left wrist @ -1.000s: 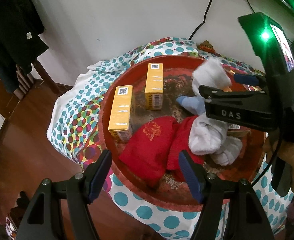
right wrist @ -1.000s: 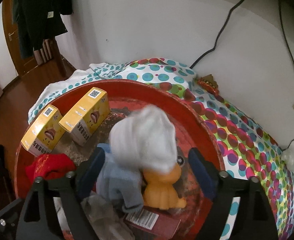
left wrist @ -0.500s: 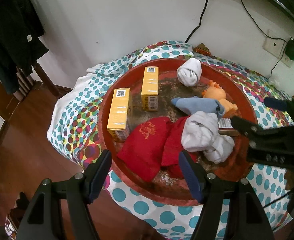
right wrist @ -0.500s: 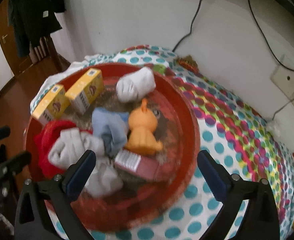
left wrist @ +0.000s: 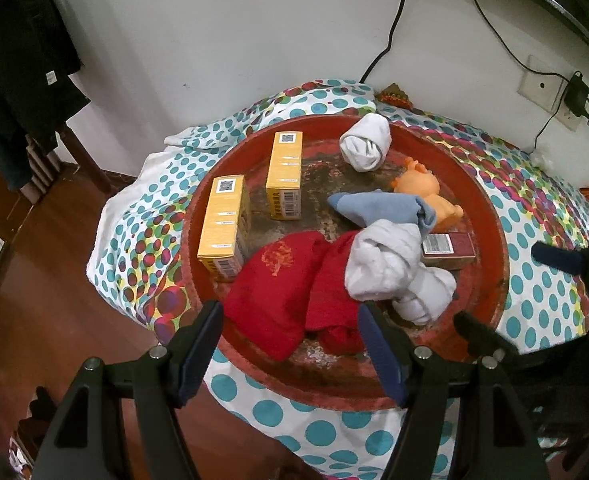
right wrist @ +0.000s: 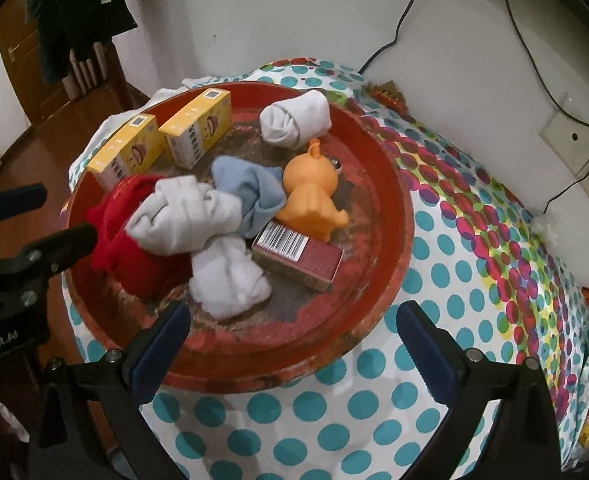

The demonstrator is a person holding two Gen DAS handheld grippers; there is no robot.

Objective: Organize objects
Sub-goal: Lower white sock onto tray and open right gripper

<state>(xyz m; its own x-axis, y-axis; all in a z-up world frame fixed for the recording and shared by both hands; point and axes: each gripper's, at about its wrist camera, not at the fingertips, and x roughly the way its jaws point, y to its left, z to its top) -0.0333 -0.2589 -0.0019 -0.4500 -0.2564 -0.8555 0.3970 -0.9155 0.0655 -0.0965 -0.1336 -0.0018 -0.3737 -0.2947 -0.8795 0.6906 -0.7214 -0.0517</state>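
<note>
A round red tray (left wrist: pixel 490 240) on a dotted cloth holds two yellow boxes (left wrist: pixel 224 232) (left wrist: pixel 284 176). A rolled white sock (left wrist: pixel 366 142) lies at its far rim. An orange toy (left wrist: pixel 422 186), a blue sock (left wrist: pixel 378 208), a loose white sock pile (left wrist: pixel 390 264), a red cloth (left wrist: pixel 278 292) and a maroon box (left wrist: pixel 450 248) fill the rest. My left gripper (left wrist: pixel 290 344) hovers open above the red cloth at the near rim. My right gripper (right wrist: pixel 292 344) stands wide open over the tray's (right wrist: pixel 398 216) near right rim, with nothing between its fingers.
The polka-dot cloth (right wrist: pixel 474 240) drapes over the table's edges. Close behind is a white wall with a cable (left wrist: pixel 390 36) and a socket with a plug (left wrist: pixel 550 88). Dark clothes (left wrist: pixel 22 68) hang at the left above a wooden floor (left wrist: pixel 34 280).
My right gripper let go of the rolled white sock, which now lies at the tray's far rim, then drew back to the near right with its jaws wider. The left gripper stayed put.
</note>
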